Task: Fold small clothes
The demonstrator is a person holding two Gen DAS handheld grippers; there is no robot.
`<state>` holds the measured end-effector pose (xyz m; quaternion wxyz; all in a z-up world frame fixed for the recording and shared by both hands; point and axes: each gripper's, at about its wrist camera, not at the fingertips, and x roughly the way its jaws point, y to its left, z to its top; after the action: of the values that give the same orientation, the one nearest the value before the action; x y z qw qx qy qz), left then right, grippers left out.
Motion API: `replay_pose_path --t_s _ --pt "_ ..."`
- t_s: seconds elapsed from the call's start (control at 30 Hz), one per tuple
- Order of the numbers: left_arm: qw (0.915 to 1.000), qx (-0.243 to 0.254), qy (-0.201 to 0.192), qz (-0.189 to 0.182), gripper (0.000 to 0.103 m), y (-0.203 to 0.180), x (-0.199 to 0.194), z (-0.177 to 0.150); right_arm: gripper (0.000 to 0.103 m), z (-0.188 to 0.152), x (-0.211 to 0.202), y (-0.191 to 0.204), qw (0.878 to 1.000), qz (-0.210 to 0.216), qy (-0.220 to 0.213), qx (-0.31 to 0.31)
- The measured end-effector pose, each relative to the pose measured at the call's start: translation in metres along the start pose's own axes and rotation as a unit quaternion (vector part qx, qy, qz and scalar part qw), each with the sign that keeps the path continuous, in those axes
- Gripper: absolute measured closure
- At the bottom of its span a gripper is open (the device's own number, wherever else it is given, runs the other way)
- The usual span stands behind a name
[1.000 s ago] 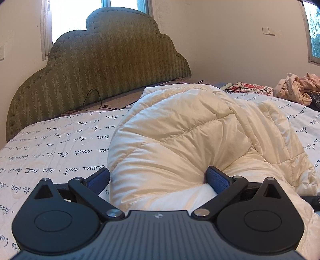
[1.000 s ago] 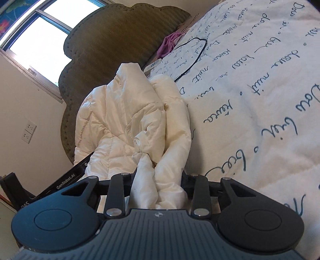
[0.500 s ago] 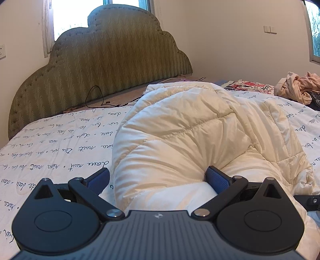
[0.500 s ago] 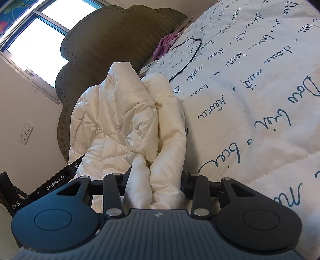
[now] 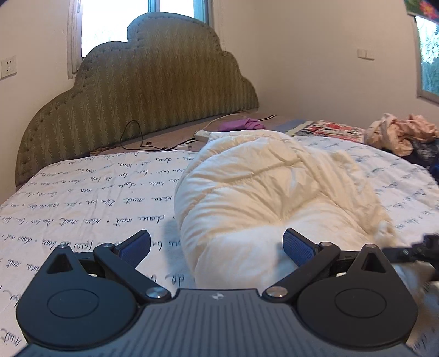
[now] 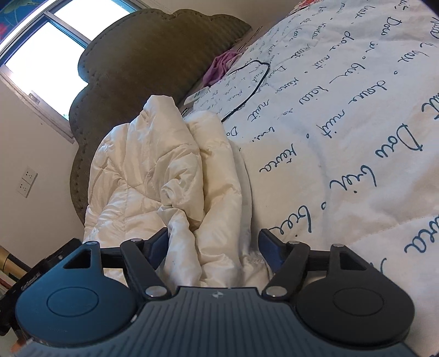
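The left gripper [image 5: 216,244] and the right gripper [image 6: 214,244] look alike: a dark grey ribbed body with a small white logo near its far edge, two round black discs at the sides, black link arms with silver screws, and fingers faced with blue ribbed pads [image 5: 297,245].

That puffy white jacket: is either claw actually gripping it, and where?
Neither grips the white jacket. The left gripper gapes around its near end; the right gripper is opening, its folds loose between the fingers.

Green scalloped headboard [image 5: 142,90]; bright window [image 5: 115,24] behind; cream walls [image 5: 315,55]
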<state>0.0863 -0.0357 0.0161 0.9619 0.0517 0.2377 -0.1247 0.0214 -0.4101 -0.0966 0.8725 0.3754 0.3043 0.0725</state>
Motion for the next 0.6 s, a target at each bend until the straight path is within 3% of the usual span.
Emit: replay_pose_path --t_s 0.2,0.33,0.47,0.53,0.6 --pt "0.9934 0.003 0.015 -0.114 0.000 0.017 -0.061 -0.041 0.019 -0.001 -0.007 -0.006 0.999 0.013 0.034 -0.024" --pt "0.9854 0.060 0.040 -0.154 0.000 -0.003 -0.064 -0.064 0.014 -0.003 -0.004 -0.005 0.999 0.016 0.042 -0.031" --pt "0.9892 0.112 0.039 -0.086 0.000 -0.029 -0.046 -0.079 0.012 -0.006 -0.002 0.000 0.998 0.015 0.046 -0.043" --pt "0.9933 0.096 0.044 -0.048 0.000 -0.027 -0.033 -0.079 0.022 -0.009 -0.003 0.002 0.997 0.018 0.050 -0.049" --pt "0.9967 0.052 0.051 -0.036 0.000 -0.015 -0.023 -0.077 0.032 -0.009 -0.004 0.001 0.998 0.022 0.050 -0.044"
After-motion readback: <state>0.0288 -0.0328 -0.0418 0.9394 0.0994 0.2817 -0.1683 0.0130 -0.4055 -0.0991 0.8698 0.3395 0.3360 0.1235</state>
